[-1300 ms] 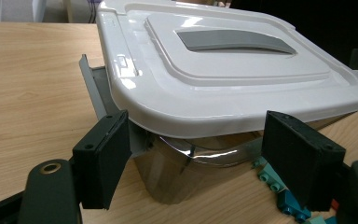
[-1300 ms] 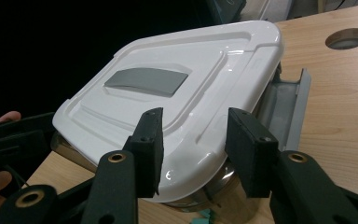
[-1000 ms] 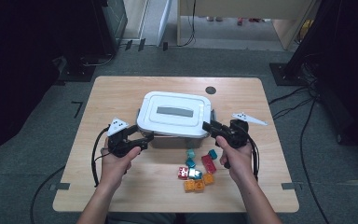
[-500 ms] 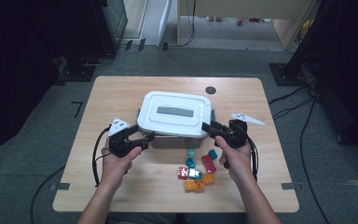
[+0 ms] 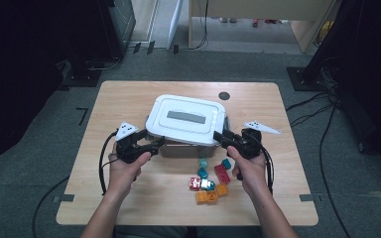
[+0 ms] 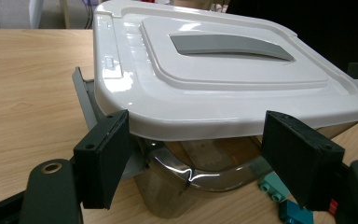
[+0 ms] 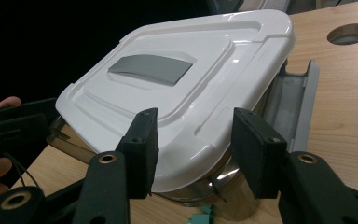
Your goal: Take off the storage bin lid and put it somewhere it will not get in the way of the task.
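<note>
A smoky clear box (image 5: 178, 149) with a white lid (image 5: 186, 119) and a grey handle stands mid-table. My left gripper (image 5: 158, 143) is at the lid's near-left corner and my right gripper (image 5: 219, 135) at its near-right corner. In the left gripper view the lid's rim (image 6: 191, 126) runs across behind both pads of the left gripper (image 6: 193, 154), whose jaws stand wide apart. In the right gripper view the lid's corner (image 7: 191, 116) pokes between the spread pads of the right gripper (image 7: 191, 144). I cannot tell whether any pad touches the lid.
Several small toy bricks (image 5: 208, 178) in red, teal and orange lie in front of the box between my hands. Grey side latches (image 6: 81, 93) (image 7: 293, 102) hang unclasped. A round cable hole (image 5: 223, 95) sits behind the box. Bare tabletop lies left and right.
</note>
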